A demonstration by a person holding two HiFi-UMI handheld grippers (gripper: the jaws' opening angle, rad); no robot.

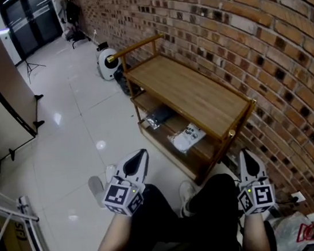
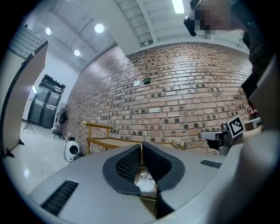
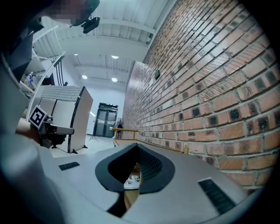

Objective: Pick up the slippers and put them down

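- A wooden two-tier rack point(image 1: 199, 96) stands along the brick wall point(image 1: 248, 34); its top board is bare.
- The white slippers point(image 1: 187, 137) lie as a pair on the rack's lower shelf, toward its near end. They carry a dark print that is too small to read.
- Further along that same shelf sits a darker bundle point(image 1: 158, 116); I can't tell what it is.
- The left gripper point(image 1: 140, 155) is held out level in front of the rack's open side, apart from it. Its jaws are pressed together at the tips with nothing between them. In its own view the slippers point(image 2: 146, 181) show only through the hollow behind the pads, on the shelf beyond.
- The right gripper point(image 1: 247, 156) is beside the rack's near end, close to the wall. Its jaws also meet at the tips and grasp nothing, and the slippers point(image 3: 130, 180) appear past them on the shelf.
- Each gripper's cube bears black-and-white square markers, patterns rather than letters.
- Past the rack's far end, a round white appliance point(image 1: 106, 62) rests on the pale tiled floor point(image 1: 72, 140).
- The person's dark-trousered legs point(image 1: 159, 220) are before the rack's near corner.
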